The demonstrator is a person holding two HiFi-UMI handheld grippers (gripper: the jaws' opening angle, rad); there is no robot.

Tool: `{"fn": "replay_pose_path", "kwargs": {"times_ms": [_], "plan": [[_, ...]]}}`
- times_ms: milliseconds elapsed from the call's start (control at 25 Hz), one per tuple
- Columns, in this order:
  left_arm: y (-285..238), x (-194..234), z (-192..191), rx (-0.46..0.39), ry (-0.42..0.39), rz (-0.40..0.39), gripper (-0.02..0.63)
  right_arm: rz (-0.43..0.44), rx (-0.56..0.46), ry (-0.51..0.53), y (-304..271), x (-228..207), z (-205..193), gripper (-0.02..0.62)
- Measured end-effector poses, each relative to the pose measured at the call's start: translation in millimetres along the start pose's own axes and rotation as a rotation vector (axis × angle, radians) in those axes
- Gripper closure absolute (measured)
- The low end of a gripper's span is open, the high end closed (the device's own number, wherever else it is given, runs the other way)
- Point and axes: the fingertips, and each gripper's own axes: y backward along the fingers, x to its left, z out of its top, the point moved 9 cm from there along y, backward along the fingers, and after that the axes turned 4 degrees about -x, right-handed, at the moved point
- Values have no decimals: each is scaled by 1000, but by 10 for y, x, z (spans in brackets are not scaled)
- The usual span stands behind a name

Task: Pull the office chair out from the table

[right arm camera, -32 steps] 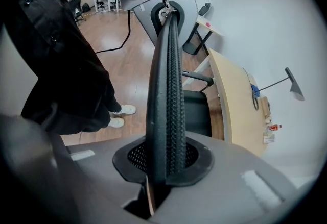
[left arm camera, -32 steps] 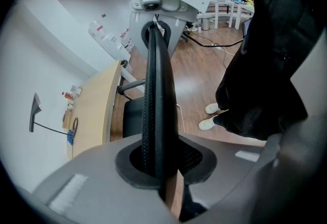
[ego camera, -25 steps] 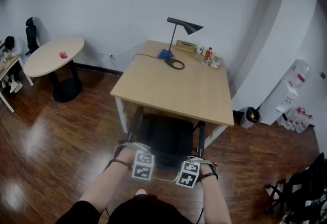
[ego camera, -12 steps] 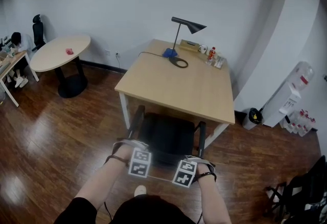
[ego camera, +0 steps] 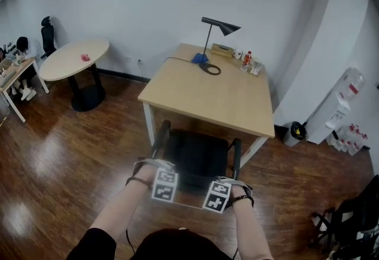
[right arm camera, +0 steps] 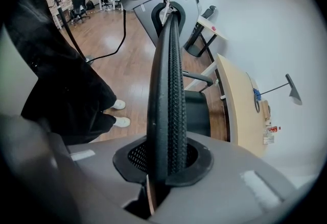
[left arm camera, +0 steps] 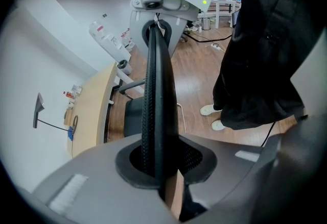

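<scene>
The black office chair (ego camera: 195,155) stands at the near edge of the wooden table (ego camera: 207,96), its seat and both armrests showing out from under the top. My left gripper (ego camera: 164,185) and right gripper (ego camera: 217,195) both point steeply down at the top of the chair's backrest, side by side. In the left gripper view the jaws (left arm camera: 158,167) are shut on the black mesh backrest rim (left arm camera: 156,90). In the right gripper view the jaws (right arm camera: 166,164) clamp the same rim (right arm camera: 168,85). The fingertips are hidden behind the marker cubes in the head view.
A black desk lamp (ego camera: 220,26), bottles and a cup (ego camera: 247,58) stand at the table's far end. A round table (ego camera: 74,57) is at the left, with a seated person beyond it. A bin (ego camera: 294,132), water bottles (ego camera: 337,108) and a black bag (ego camera: 349,223) line the right side.
The chair has rolled back toward me from under the table, so more of its seat and armrests shows. Both grippers moved back with the backrest, still clamped on it.
</scene>
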Motion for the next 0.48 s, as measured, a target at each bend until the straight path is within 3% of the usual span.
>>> {"fn": "replay_pose_path", "kwargs": {"times_ms": [480], "plan": [[171, -352, 12, -12, -18, -31, 549, 26, 4, -55, 123, 393, 104, 528]]}}
